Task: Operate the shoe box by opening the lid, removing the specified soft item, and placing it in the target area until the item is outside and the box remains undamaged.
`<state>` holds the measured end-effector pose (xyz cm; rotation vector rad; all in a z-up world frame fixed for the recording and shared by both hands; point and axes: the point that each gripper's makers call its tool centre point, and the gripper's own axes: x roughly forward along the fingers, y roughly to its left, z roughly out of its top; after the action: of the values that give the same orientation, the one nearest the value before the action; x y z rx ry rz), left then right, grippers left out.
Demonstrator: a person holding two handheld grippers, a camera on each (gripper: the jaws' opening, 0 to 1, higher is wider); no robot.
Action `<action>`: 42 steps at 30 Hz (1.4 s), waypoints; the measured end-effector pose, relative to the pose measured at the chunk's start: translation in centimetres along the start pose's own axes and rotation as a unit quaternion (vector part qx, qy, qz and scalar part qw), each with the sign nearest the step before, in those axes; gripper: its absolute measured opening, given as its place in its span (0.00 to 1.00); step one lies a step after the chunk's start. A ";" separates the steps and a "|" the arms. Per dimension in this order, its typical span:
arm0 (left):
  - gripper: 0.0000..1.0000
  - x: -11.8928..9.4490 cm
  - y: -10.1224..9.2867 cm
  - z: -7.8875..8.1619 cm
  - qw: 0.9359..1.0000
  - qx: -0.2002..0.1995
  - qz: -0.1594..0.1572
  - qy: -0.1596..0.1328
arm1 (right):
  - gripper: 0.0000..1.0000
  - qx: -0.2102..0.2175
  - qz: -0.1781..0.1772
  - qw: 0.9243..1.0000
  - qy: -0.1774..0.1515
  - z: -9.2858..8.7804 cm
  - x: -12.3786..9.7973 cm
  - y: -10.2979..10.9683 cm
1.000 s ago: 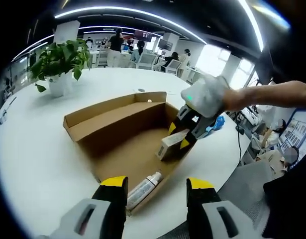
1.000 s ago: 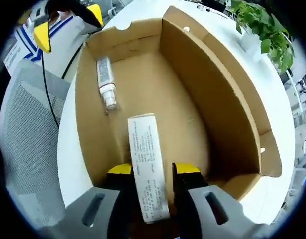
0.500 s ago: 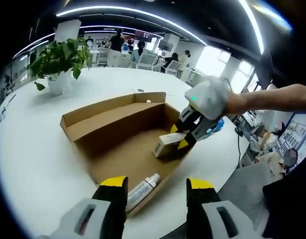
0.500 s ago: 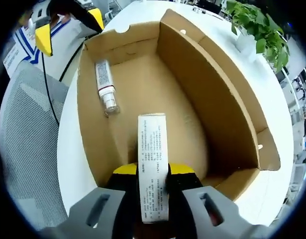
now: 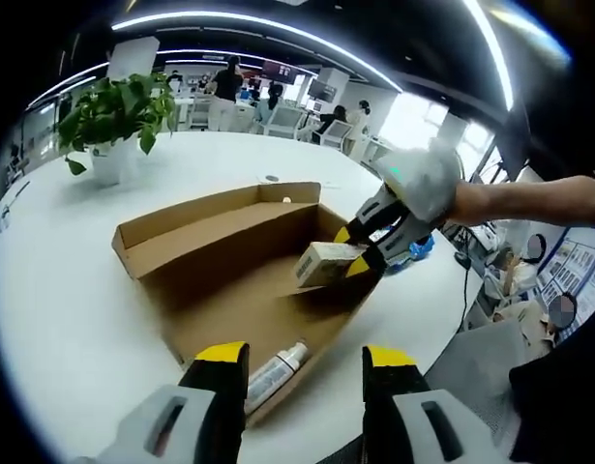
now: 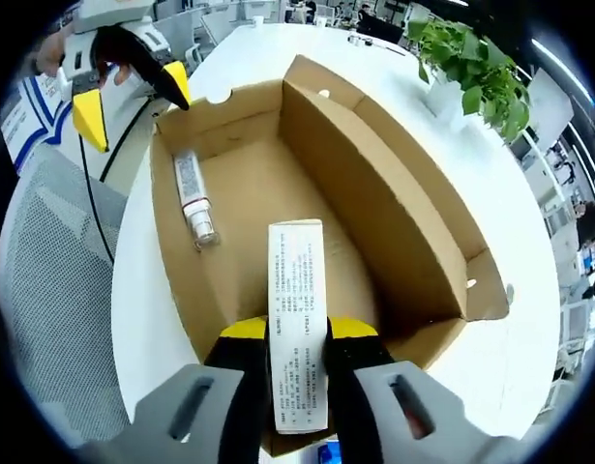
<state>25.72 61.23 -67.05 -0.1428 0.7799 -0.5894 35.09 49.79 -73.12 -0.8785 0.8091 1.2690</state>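
An open brown cardboard shoe box (image 5: 220, 246) (image 6: 374, 203) lies on a white table, its lid folded back. My right gripper (image 6: 297, 333) (image 5: 367, 249) is shut on a small white carton (image 6: 297, 309) (image 5: 326, 263), held a little above the box floor near one end wall. A white tube (image 5: 275, 367) (image 6: 193, 193) lies on the box floor at the opposite end. My left gripper (image 5: 305, 358) (image 6: 123, 87) is open, hovering just outside the box end near the tube, with nothing between its fingers.
A potted green plant (image 5: 108, 121) (image 6: 471, 68) stands on the table (image 5: 65, 309) beyond the box. A grey mesh chair (image 6: 45, 290) sits by the table edge beside the box. People and desks fill the far background.
My right gripper closed on the white carton and lifted it up off the box floor. The left gripper stayed put and open.
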 end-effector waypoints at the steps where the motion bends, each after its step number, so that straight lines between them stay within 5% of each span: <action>1: 0.48 0.0 -0.1 0.1 1.000 -0.001 0.000 -0.001 | 0.18 0.000 -0.002 1.000 -0.004 0.1 -0.3 -0.1; 29: 0.47 -0.1 -0.4 1.0 1.000 -0.013 -0.011 -0.022 | 0.18 -0.035 -0.074 0.995 -0.060 2.5 -8.4 -0.8; 42: 0.47 0.7 -1.5 1.4 0.999 -0.012 -0.022 -0.028 | 0.18 -0.031 -0.100 0.993 -0.062 0.0 -12.5 1.2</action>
<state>26.43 59.49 -66.00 -0.1985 0.7321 -0.6163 32.32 44.35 -62.11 -0.8967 0.5712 1.1652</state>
